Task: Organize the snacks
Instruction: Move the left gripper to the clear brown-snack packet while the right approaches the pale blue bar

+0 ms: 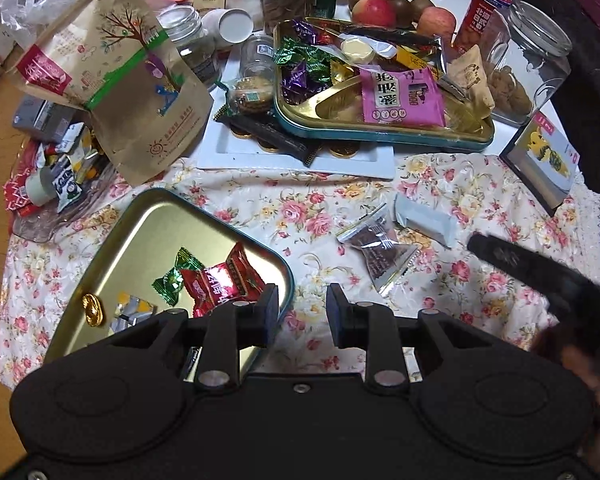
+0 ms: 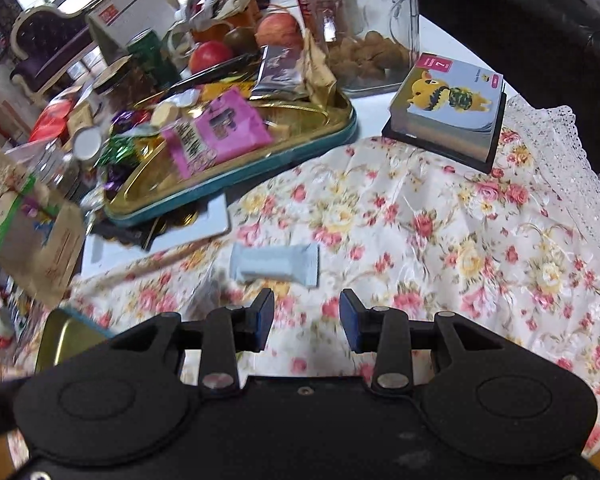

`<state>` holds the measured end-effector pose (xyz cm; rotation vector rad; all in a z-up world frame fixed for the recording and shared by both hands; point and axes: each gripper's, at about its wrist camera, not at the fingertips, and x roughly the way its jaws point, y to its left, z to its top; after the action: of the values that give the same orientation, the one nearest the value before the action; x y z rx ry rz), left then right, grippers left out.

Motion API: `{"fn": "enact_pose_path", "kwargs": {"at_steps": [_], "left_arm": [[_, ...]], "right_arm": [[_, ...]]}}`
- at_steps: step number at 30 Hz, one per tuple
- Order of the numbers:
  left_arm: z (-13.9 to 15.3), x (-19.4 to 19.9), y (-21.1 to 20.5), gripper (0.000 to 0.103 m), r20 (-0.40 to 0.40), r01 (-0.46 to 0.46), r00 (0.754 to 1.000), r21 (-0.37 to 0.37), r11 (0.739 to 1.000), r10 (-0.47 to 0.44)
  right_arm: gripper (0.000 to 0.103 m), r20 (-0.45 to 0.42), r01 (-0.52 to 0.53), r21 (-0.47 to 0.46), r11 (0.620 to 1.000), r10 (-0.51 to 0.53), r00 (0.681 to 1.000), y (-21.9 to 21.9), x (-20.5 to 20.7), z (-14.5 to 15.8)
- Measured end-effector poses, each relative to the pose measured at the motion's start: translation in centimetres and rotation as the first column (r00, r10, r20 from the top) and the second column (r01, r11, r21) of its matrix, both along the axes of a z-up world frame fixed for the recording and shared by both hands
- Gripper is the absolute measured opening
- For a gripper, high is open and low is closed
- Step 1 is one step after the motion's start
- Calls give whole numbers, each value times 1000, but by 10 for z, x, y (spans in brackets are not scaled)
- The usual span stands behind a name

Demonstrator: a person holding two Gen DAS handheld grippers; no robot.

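Your left gripper point(image 1: 302, 312) hangs over the near corner of the gold tin tray point(image 1: 112, 240), jaws parted and empty — the red candy point(image 1: 220, 284), green candy point(image 1: 176, 276) and gold ingot sweet point(image 1: 93, 309) lie inside it. Your right gripper point(image 2: 306, 320) hovers wide open over the floral tablecloth point(image 2: 440, 240), nothing held, with the pale blue snack bar point(image 2: 274, 266) just ahead. The clear-wrapped dark snack point(image 1: 380, 250) lies loose on the cloth, right of the tray.

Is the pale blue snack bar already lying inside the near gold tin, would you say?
No, the pale blue snack bar lies on the floral cloth.
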<state>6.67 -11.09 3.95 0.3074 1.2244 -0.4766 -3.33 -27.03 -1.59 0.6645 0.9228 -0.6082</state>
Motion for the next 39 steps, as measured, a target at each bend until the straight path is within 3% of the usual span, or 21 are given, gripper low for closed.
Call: {"fn": "enact_pose_path", "kwargs": {"at_steps": [8,15,25,33,39], "left_arm": [[4,7,13,36,-79,0,997,-55,999,-4],[14,9,19,36,-97,-8,995,-110,994,-3],[14,10,24,36,-102,-24,995,-114,993,12],[9,3,22,36,-98,-6,995,-97,995,-3],[0,2,12,36,-117,3,993,-94,996,-14]], "right_arm": [[40,6,5,-85,996,-5,1000,-8,67,-28],[38,-56,-54,-49,997,51,997,2,90,-52],[37,-175,-101,-3,995,99,980,12,33,-60],[37,-294,-40,94,995,66,954,10,-28,-59],[36,-212,-1,125,992,28,977,7,-49,-22]]}}
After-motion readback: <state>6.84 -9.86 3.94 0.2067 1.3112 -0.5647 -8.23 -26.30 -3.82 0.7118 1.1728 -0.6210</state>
